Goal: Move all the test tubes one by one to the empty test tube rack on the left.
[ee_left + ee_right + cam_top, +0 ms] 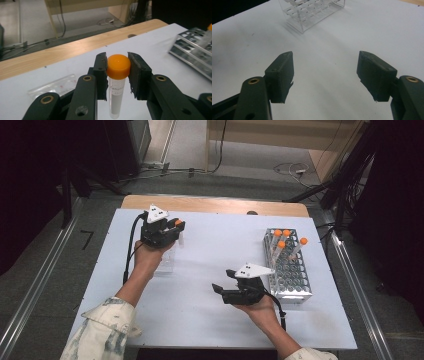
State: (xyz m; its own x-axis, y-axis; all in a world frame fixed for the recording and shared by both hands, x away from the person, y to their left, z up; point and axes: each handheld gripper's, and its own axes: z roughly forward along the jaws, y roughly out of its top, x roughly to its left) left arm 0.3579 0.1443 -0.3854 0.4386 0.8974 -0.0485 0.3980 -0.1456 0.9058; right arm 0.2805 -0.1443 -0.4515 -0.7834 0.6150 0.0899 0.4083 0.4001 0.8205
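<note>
Held tube [117,87]: a clear centrifuge tube with an orange screw cap, clamped at the cap between the two black jaws of the left gripper [117,72].
Tube axis: long axis upright; cap uppermost, body hanging straight down below the jaws towards the white table top [175,42].
Tube place: well to the left of the metal tube rack [287,270], raised off the table, as the high view shows it at the left gripper [176,227].
Left gripper state: jaws closed tight on the cap, one pad on each side of it; nothing else between them.
Right gripper [325,72] state: jaws spread wide with only bare table between them; it grips nothing. In the high view it sits just left of the metal rack's near end [235,287].
Metal tube rack: holds four orange-capped tubes [282,245] at its far end; they lean rather than stand plumb.
Clear plastic rack [312,12]: stands beyond the right gripper's jaws, well left of the metal rack.
Hard to make out: the print on the held tube's body is blurred and unreadable; the tube's lower tip is cut off by the bottom edge of the left gripper view; the metal rack there is smeared and cropped at the right edge [192,52]. A clear flat piece [53,86] lies on the table behind the left jaw; its nature cannot be told.
</note>
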